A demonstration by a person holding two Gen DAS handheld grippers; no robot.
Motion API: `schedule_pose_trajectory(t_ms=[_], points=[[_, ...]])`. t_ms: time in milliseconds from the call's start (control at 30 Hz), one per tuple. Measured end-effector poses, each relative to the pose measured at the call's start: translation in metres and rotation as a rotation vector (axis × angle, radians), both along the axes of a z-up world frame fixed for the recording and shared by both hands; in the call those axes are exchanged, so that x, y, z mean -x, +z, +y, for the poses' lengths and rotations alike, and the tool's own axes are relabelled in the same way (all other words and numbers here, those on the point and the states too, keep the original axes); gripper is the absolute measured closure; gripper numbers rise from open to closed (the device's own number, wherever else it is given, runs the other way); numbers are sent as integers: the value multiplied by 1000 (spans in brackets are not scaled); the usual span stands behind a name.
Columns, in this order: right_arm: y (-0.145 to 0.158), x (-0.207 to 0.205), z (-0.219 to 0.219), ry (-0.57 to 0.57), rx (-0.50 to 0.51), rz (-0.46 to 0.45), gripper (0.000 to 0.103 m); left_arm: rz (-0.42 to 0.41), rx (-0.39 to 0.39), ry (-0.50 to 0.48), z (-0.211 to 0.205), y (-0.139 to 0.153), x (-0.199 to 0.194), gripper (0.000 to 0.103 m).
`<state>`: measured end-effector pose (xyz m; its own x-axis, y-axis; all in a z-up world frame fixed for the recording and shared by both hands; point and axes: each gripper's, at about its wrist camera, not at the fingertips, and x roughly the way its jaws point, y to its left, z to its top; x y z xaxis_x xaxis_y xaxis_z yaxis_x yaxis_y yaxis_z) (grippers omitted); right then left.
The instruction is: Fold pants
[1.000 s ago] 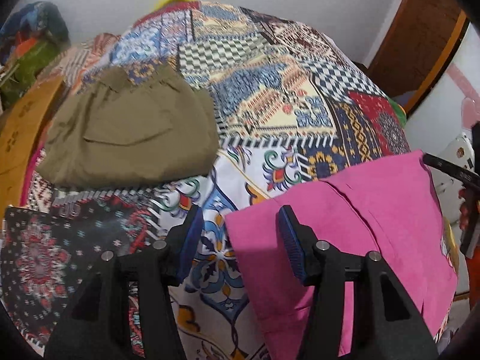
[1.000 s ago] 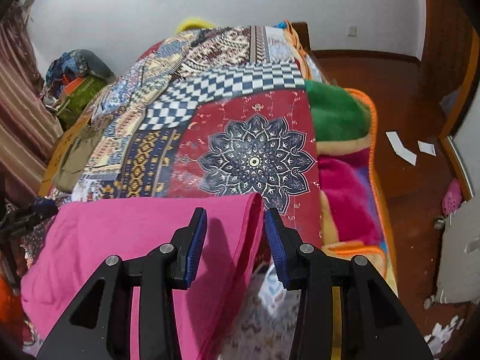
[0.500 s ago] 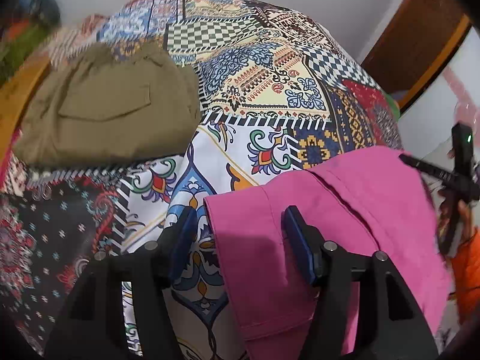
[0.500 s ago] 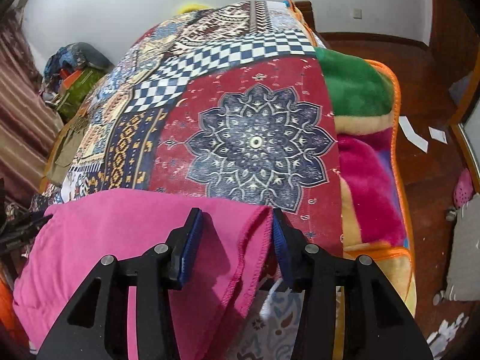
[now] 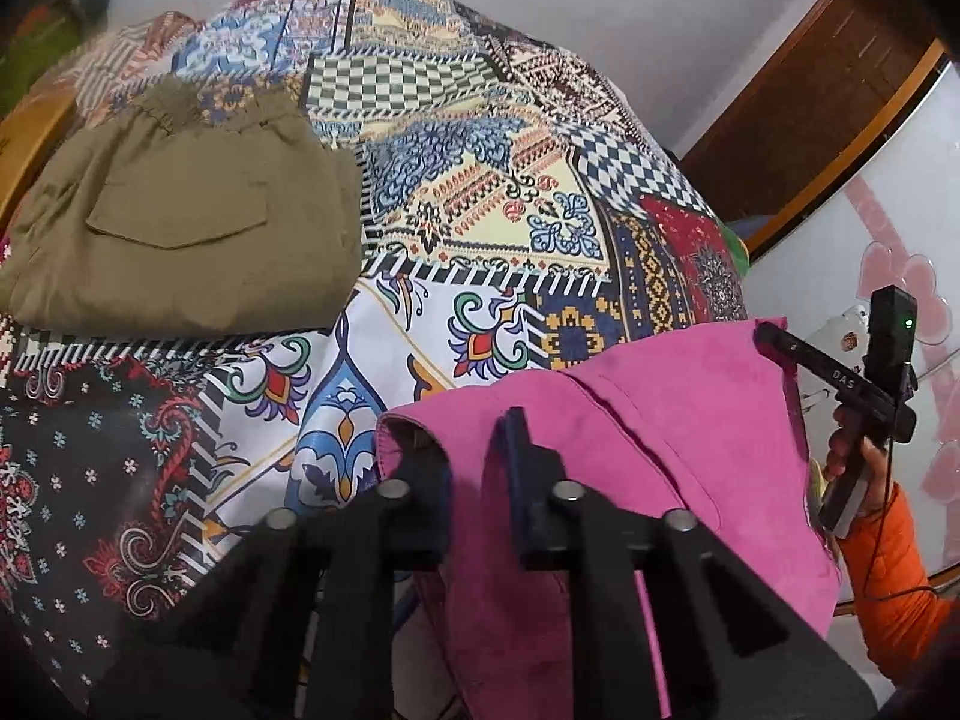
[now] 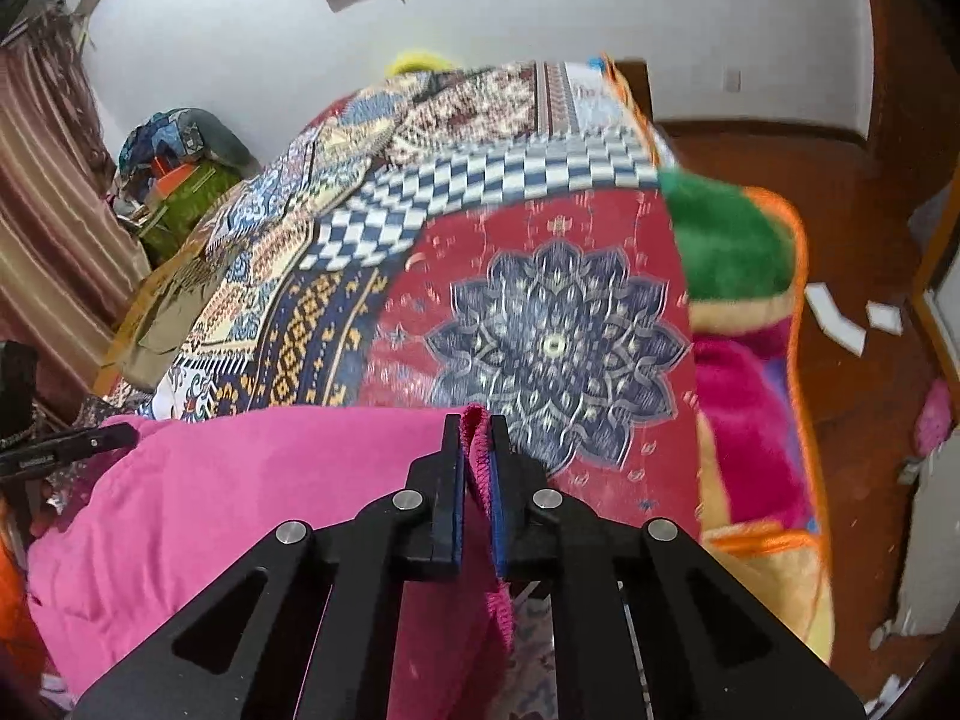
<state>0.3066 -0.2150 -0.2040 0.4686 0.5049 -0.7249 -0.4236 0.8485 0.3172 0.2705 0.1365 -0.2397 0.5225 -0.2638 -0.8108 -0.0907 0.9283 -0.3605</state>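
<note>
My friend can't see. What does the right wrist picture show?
The right tool is shut on the stitched edge of pink pants lying at the near end of a bed with a patchwork cover. Folded olive pants sit far left.

The left black two-finger gripper reaches in from six o'clock of its own view, tilted downward, its blue-padded jaws pinched together on pink cloth. The right black two-finger gripper likewise enters from six o'clock of its view, angled down, jaws clamped on a pink stitched edge. In the left view, at three o'clock, the person's hand grips the right gripper's handle, with an orange sleeve below it toward four o'clock.
</note>
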Motion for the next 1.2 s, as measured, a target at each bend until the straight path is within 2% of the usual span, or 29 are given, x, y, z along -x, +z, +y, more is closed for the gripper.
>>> schedule_pose_trajectory(t_ms=[233, 333, 500, 600, 700, 800, 867, 1033, 1200], points=[[15, 5, 3, -17, -27, -61, 99, -87, -135, 13, -13, 21, 20, 98], [15, 4, 6, -36, 6, -82, 99, -109, -172, 25, -14, 27, 29, 98], [6, -7, 8, -63, 82, -53, 99, -67, -185, 19, -11, 20, 30, 97], [4, -8, 2, -72, 65, 7, 98, -46, -206, 29, -11, 21, 30, 93], [13, 1, -1, -79, 104, -21, 92, -48, -225, 46, -7, 29, 34, 86], [28, 13, -1, -55, 129, -54, 84, -58, -252, 85, -1, 42, 42, 73], [41, 26, -1, -38, 127, -74, 79, -64, -231, 111, 5, 53, 53, 60], [70, 60, 2, -4, 81, -130, 64, -84, -239, 147, 1, 78, 88, 38], [94, 101, 13, 54, 65, -177, 64, -89, -249, 144, -14, 93, 127, 20]])
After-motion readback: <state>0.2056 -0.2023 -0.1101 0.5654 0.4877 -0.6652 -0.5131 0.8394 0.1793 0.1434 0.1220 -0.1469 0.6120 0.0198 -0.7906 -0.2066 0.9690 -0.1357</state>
